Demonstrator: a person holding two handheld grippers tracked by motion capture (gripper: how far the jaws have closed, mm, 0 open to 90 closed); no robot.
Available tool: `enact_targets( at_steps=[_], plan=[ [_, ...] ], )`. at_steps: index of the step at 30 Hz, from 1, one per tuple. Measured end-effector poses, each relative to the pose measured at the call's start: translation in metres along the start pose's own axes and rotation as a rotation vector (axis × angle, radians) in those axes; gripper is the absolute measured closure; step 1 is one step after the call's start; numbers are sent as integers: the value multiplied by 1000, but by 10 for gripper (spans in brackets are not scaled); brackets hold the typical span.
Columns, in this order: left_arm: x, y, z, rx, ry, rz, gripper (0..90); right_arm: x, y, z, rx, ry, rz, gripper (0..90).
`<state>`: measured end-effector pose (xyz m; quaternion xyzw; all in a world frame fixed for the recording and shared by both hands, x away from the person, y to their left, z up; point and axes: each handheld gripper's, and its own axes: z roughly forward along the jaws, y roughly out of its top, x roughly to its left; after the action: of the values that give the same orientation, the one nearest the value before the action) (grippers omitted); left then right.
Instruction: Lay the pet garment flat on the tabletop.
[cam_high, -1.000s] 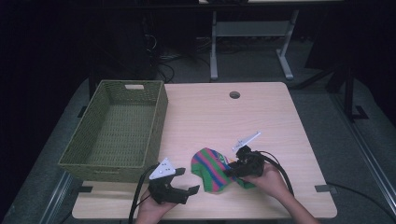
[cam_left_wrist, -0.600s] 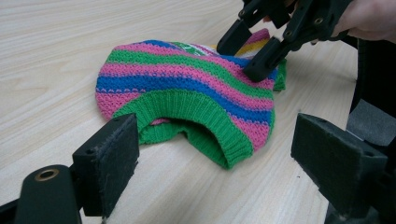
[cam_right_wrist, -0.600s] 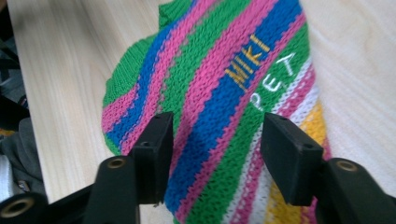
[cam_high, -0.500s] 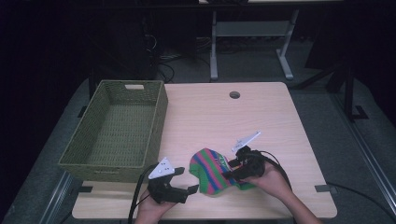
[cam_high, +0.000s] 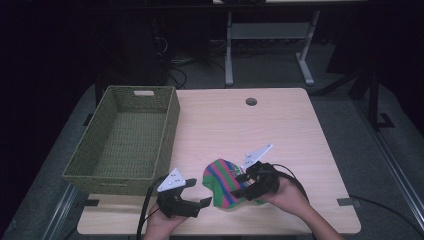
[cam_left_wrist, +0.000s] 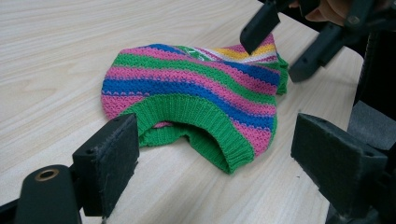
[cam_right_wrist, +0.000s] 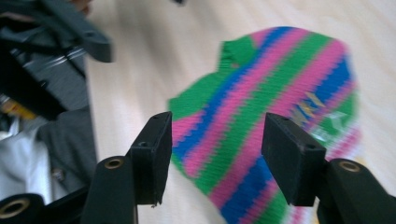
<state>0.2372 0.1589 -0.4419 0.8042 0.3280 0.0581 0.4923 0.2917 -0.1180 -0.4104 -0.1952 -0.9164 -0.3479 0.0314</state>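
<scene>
Nearest the person, the left gripper (cam_high: 196, 193) rests low on the table (cam_high: 280, 130) with its jaws wide apart, and the green ribbed hem of the striped knit garment (cam_left_wrist: 196, 100) lies just ahead of them, untouched. Over the garment's far end, the right gripper (cam_high: 239, 186) hangs with its jaws also apart; its own view looks down between them on the pink, green and blue stripes (cam_right_wrist: 271, 116), and nothing is clamped. So the garment lies flat on the table between the two grippers, not yet grasped or lifted. Farther off, beyond the left gripper and to its left, the green woven basket (cam_high: 167, 120) stands empty. As I judge it, the work is barely begun: gripping the garment and carrying it to the basket both remain.
</scene>
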Motion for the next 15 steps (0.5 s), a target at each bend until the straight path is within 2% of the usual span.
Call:
enact_targets(
  at_steps=[2,5,9,15],
  plan=[
    [0,0,0,-2,0,-1,148,6,5,8,15,23,-38,460],
    [0,0,-1,-5,1,-2,148,8,9,18,35,45,-52,479],
    [1,0,-2,-7,2,-1,148,9,13,31,59,63,-59,486],
    [0,0,-2,-6,-2,-4,148,7,14,47,92,55,-62,495]
  ],
)
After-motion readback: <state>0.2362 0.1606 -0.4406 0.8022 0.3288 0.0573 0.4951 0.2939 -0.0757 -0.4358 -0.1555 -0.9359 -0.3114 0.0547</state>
